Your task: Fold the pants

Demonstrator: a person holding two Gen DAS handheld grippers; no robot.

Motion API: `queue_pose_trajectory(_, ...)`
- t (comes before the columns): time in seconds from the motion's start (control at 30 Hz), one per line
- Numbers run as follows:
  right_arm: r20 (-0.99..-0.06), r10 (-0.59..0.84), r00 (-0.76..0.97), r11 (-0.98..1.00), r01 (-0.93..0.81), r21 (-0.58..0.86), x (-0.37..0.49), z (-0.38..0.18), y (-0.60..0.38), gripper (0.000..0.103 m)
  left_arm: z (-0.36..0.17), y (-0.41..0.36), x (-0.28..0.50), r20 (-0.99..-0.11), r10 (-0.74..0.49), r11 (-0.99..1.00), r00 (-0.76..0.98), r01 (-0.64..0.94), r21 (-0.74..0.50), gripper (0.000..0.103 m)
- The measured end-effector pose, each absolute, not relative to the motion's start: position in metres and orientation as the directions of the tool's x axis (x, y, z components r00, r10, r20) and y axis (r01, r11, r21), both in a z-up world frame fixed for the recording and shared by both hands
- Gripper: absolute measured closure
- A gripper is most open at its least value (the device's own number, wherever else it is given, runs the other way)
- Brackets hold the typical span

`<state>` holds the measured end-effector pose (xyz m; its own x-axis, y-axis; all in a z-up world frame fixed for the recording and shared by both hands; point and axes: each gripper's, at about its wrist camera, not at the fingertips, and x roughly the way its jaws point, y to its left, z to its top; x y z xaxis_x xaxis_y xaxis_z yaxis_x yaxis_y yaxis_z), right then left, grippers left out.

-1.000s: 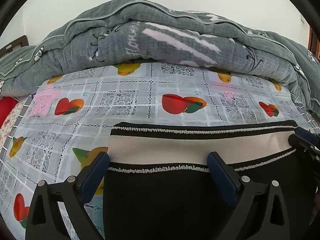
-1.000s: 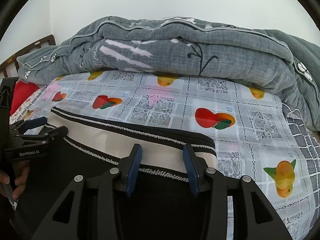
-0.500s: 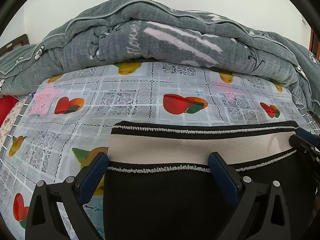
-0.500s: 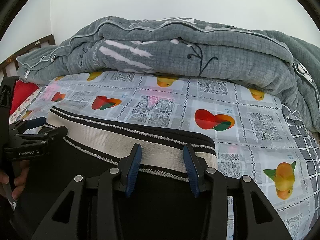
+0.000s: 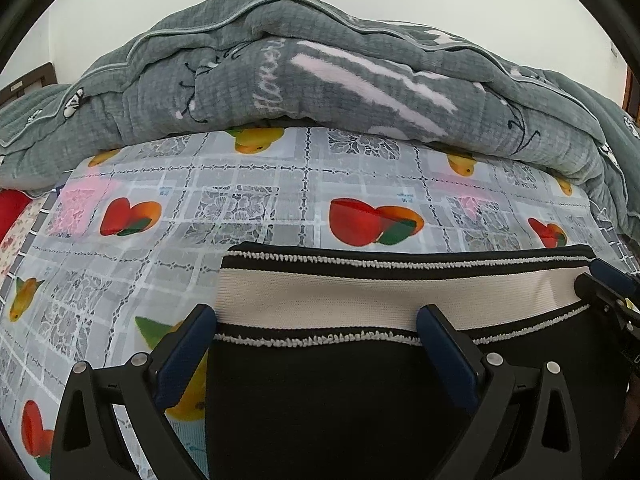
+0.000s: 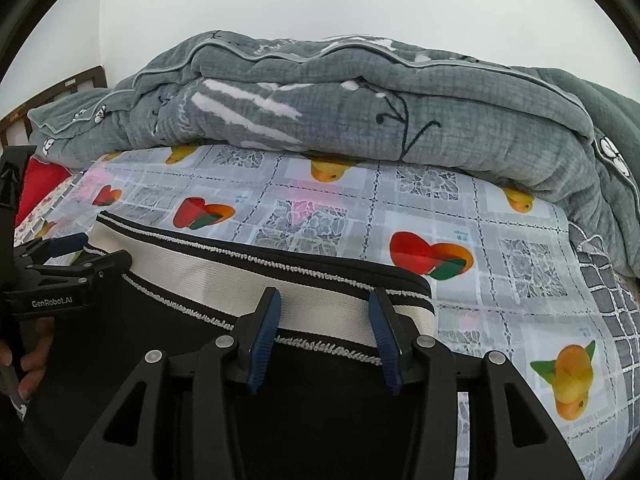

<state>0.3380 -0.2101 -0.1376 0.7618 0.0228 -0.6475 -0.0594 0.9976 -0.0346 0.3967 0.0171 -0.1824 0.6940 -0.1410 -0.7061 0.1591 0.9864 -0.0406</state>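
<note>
Grey quilted duvet (image 5: 304, 92) fills the upper half of both views, heaped on the fruit-print sheet (image 5: 248, 216). The black pants (image 5: 360, 400) lie flat across the lower centre, their cream waistband (image 5: 360, 296) toward the duvet. Your left gripper (image 5: 316, 332) stands wide open, one finger off the left edge. Your right gripper (image 6: 326, 320) is half open and has just widened slightly; it straddles the band's right end, holding nothing. You appear poised at the waistband: next, close on both corners before lifting evenly.
</note>
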Motion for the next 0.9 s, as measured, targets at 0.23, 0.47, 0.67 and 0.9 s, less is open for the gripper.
queue_pose_trajectory(0.23,-0.646,0.019,0.763,0.998,-0.058,-0.039,0.347,-0.139,-0.210,0.057,-0.183,0.016,0.407,-0.708,-0.149,0.986,0.691,0.161,-0.050,0.001)
queue_pose_trajectory(0.47,-0.669,0.038,0.742,0.996,-0.082,-0.034,0.347,-0.134,-0.210,0.051,-0.182,0.022,0.409,-0.729,-0.171,0.983,0.663,0.161,-0.084,0.000)
queue_pose_trajectory(0.67,-0.704,0.079,0.705,0.993,-0.119,-0.008,0.296,-0.128,-0.216,0.043,-0.181,0.038,0.374,-0.778,-0.240,0.970,0.581,0.177,-0.167,0.002)
queue_pose_trajectory(0.9,-0.692,0.067,0.719,0.996,-0.085,0.008,0.208,-0.133,-0.229,0.043,-0.166,0.053,0.272,-0.720,-0.302,0.947,0.625,0.281,-0.154,0.004)
